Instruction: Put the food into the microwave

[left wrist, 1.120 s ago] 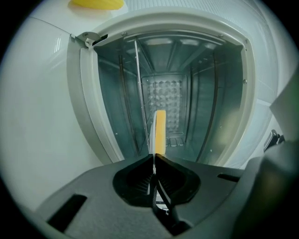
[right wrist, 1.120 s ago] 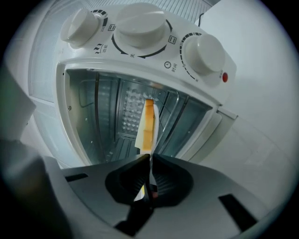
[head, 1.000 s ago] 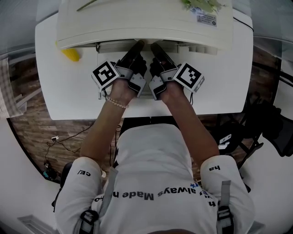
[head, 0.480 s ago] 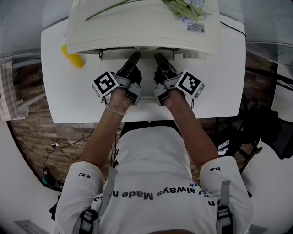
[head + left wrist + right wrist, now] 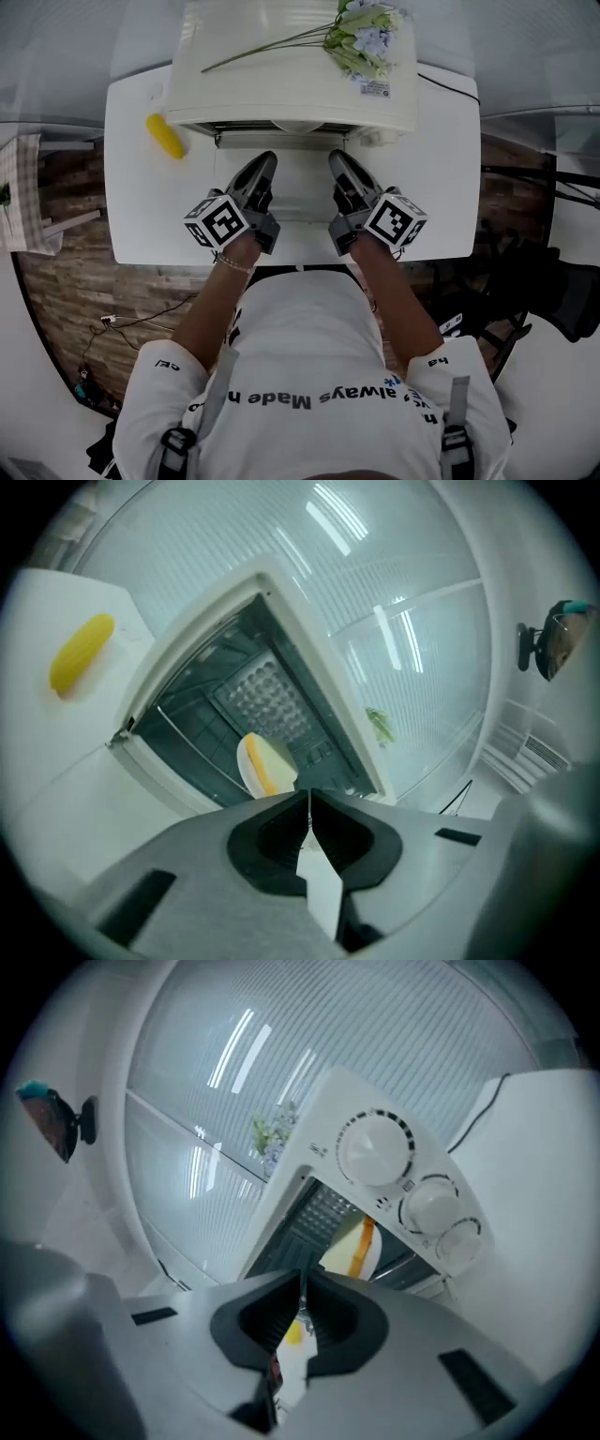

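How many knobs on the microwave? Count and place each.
3, in a row on the microwave's panel: large knob on top, middle knob, small knob nearest the table. None appears hidden.

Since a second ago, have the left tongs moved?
Yes. The left tongs backed away from the microwave, toward the person; tips now over its open door.

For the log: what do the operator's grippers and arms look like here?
The left hand-held gripper and right hand-held gripper are grey with black-lined jaws; each carries a white cube printed with black square markers. Bare forearms, short white T-shirt sleeves, a bead bracelet on the left wrist.
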### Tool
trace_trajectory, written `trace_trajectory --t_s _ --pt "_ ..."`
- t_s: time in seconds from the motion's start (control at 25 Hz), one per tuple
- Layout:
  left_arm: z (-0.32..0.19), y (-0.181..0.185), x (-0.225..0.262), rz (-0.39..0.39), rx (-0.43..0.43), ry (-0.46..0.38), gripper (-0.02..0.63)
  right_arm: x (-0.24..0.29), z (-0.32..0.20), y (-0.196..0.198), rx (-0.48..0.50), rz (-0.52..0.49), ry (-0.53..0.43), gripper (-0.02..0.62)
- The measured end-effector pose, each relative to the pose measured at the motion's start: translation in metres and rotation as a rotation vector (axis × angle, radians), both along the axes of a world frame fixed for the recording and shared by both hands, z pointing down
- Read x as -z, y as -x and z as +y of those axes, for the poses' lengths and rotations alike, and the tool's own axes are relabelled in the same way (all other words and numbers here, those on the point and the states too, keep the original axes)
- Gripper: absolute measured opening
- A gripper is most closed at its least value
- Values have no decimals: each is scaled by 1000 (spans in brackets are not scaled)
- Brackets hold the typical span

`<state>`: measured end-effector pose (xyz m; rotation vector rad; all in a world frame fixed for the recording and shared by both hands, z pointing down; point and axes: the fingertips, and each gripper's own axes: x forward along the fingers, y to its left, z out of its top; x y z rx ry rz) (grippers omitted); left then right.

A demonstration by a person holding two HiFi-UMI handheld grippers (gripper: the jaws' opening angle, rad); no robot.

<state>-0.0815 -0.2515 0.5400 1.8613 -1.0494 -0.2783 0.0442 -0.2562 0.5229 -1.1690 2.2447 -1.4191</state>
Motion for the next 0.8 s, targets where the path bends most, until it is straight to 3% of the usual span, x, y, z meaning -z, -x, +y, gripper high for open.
trace_trajectory --t_s 0.48,0.8 --pt "35 -4 120 -177 -36 -292 17 110 37 -18 101 368 -371 25" --pt "56 -2 185 -299 -36 -424 17 168 64 -22 107 541 -532 25"
